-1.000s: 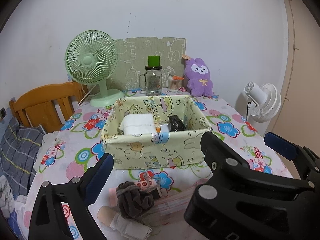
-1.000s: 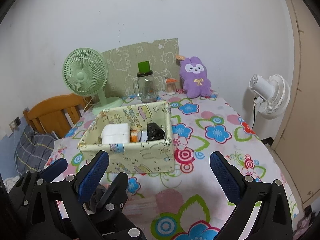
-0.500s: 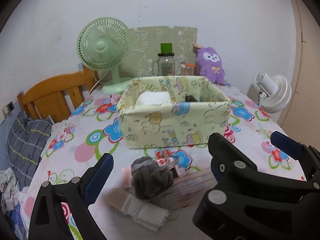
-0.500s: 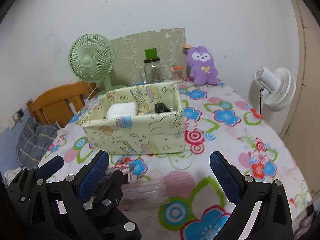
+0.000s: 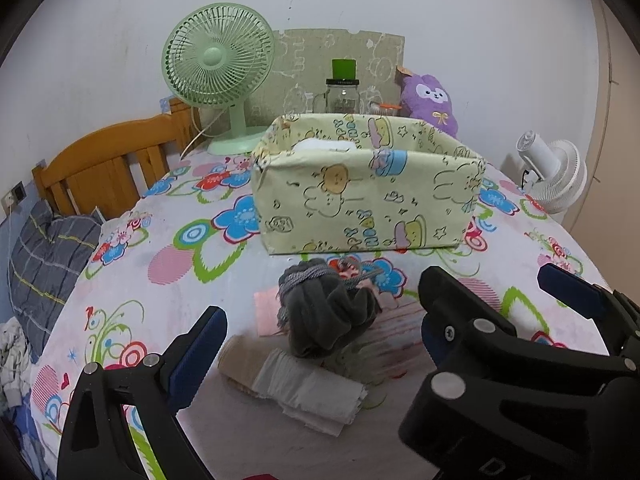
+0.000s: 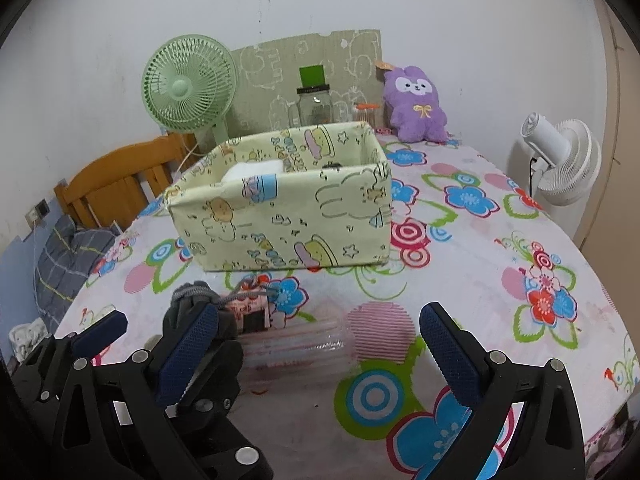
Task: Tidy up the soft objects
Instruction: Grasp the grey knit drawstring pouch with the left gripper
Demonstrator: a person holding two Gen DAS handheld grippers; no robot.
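Observation:
A dark grey bundled cloth (image 5: 326, 310) lies on the flowered table in front of a pale yellow fabric box (image 5: 368, 196). A beige and white rolled cloth (image 5: 296, 384) lies nearer me, and a pink cloth (image 5: 268, 312) lies under the grey one. My left gripper (image 5: 320, 328) is open, its fingers on either side of the grey bundle, just above it. My right gripper (image 6: 320, 344) is open and empty, to the right, over a clear plastic pack (image 6: 296, 344). The box (image 6: 280, 208) holds a white folded cloth (image 6: 252, 170).
A green desk fan (image 5: 218, 68), a glass jar (image 5: 342, 94) and a purple plush (image 5: 430, 102) stand behind the box. A white fan (image 6: 560, 164) stands off the table at right. A wooden chair (image 5: 104, 164) is at left.
Both grippers have come down and forward toward the table. The grey bundle now sits between the left fingers. Both jaws stayed open.

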